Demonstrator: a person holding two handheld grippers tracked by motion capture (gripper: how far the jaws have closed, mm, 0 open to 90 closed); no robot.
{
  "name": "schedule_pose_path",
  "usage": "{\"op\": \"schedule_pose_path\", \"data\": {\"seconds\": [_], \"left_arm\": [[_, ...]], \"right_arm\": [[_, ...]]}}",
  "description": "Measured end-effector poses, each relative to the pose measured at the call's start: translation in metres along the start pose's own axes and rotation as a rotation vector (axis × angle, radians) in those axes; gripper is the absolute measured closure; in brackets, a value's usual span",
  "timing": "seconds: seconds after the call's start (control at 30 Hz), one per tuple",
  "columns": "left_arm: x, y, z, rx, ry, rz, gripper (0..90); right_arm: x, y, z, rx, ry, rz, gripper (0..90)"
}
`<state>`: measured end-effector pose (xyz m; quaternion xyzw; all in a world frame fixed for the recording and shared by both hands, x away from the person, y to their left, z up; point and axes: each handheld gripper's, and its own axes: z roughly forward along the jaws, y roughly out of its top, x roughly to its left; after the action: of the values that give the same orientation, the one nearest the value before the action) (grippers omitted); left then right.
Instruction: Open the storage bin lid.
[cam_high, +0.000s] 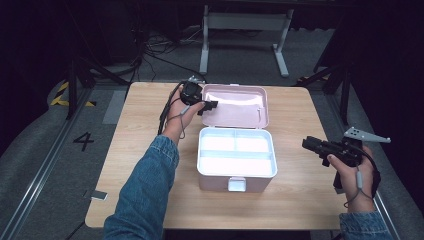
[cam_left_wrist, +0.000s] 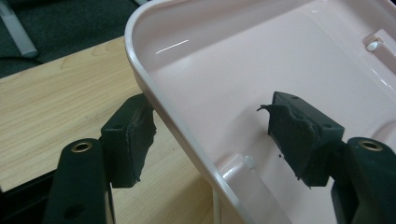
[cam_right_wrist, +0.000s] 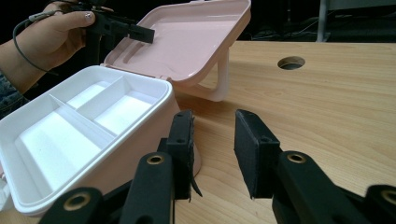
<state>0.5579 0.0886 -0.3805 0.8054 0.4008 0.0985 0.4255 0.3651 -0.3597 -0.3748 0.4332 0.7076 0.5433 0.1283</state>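
A pale pink box (cam_high: 220, 181) stands mid-table with its lid (cam_high: 240, 106) swung back and open. A white divided tray (cam_high: 235, 155) sits in the box, its compartments bare. My left gripper (cam_high: 212, 106) is open at the lid's left edge. In the left gripper view its jaws (cam_left_wrist: 210, 135) straddle the lid's rim (cam_left_wrist: 154, 100), one pad outside and one over the lid's inner face (cam_left_wrist: 243, 70). My right gripper (cam_high: 306, 143) is open over the table, right of the box and apart from it. Its jaws (cam_right_wrist: 214, 149) hold nothing and point past the box's corner (cam_right_wrist: 173, 121).
The wooden table (cam_high: 145, 150) has a round cable hole (cam_right_wrist: 291, 62) beyond the lid. A white handle (cam_right_wrist: 223, 79) props under the lid. The box's latch (cam_high: 237, 184) faces the front edge. A white desk frame (cam_high: 245, 22) stands on the floor behind.
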Motion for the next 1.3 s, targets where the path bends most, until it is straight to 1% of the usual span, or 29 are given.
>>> {"op": "schedule_pose_path", "data": {"seconds": [0.17,0.2,0.27,0.3,0.33,0.37,0.43,0.5,0.53,0.57,0.63,0.73,0.83,0.9,0.93,0.97,1.03,1.07,1.1,1.13,1.17,1.23,1.3], "left_arm": [[0.0,-0.001,0.002,0.019,-0.004,-0.015,30.5],[0.0,-0.002,0.003,0.025,-0.003,-0.027,29.8],[0.0,-0.003,0.005,0.038,0.0,-0.032,28.6],[-0.001,-0.003,0.006,0.045,-0.005,-0.041,28.3],[0.0,-0.003,0.007,0.049,-0.002,-0.043,28.0],[-0.001,-0.003,0.008,0.059,0.003,-0.057,28.0],[0.0,-0.004,0.009,0.073,0.008,-0.063,27.1],[0.0,-0.004,0.009,0.071,0.014,-0.064,24.4],[0.001,-0.005,0.009,0.073,0.024,-0.047,24.8],[0.001,-0.005,0.01,0.077,0.028,-0.05,24.8],[0.002,-0.006,0.01,0.069,0.018,-0.058,24.6],[0.002,-0.007,0.009,0.065,0.017,-0.069,24.3],[0.002,-0.007,0.009,0.062,0.019,-0.06,24.1],[0.002,-0.007,0.008,0.055,0.026,-0.047,24.3],[0.001,-0.006,0.005,0.04,0.026,-0.038,24.9],[0.001,-0.006,0.005,0.04,0.026,-0.038,25.2],[0.0,-0.004,0.001,0.005,0.021,-0.043,25.6],[-0.002,-0.001,-0.004,-0.023,0.019,-0.03,25.6],[-0.002,-0.001,-0.004,-0.023,0.019,-0.03,25.6],[-0.004,0.001,-0.007,-0.037,0.015,-0.025,25.6],[-0.006,0.002,-0.011,-0.044,0.011,-0.011,25.6],[-0.014,0.005,-0.02,-0.067,-0.003,0.004,25.6],[-0.019,0.007,-0.028,-0.085,-0.01,0.033,25.6]], "right_arm": [[-0.001,-0.001,0.0,0.001,-0.003,0.004,68.0],[-0.001,-0.001,0.0,0.002,-0.003,0.005,67.9],[-0.002,-0.001,0.0,0.003,-0.002,0.003,67.7],[-0.002,-0.001,0.001,0.003,-0.004,0.004,67.7],[-0.002,-0.001,0.0,0.003,-0.003,0.002,67.7],[-0.002,-0.001,0.0,0.003,-0.006,0.004,67.5],[-0.002,-0.001,0.001,0.002,-0.009,0.004,67.4],[-0.002,-0.002,0.001,0.003,-0.009,0.007,67.1],[-0.003,-0.002,0.001,0.002,-0.009,0.008,67.1],[-0.003,-0.002,0.001,0.003,-0.01,0.008,67.1],[-0.003,-0.002,0.001,0.006,-0.01,0.008,66.9],[-0.003,-0.002,0.001,0.008,-0.01,0.002,66.6],[-0.003,-0.002,0.001,0.009,-0.008,0.008,66.5],[-0.003,-0.002,0.002,0.01,-0.008,0.009,66.2],[-0.003,-0.003,0.002,0.009,-0.008,0.011,65.8],[-0.003,-0.003,0.002,0.009,-0.008,0.011,65.8],[-0.004,-0.003,0.003,0.011,-0.01,0.014,65.6],[-0.005,-0.003,0.004,0.013,-0.01,0.013,65.1],[-0.005,-0.003,0.004,0.013,-0.01,0.013,65.1],[-0.006,-0.003,0.004,0.013,-0.009,0.016,65.0],[-0.006,-0.003,0.005,0.015,-0.009,0.019,64.9],[-0.008,-0.003,0.007,0.013,-0.011,0.022,64.5],[-0.009,-0.001,0.01,0.012,-0.007,0.022,64.1]]}}
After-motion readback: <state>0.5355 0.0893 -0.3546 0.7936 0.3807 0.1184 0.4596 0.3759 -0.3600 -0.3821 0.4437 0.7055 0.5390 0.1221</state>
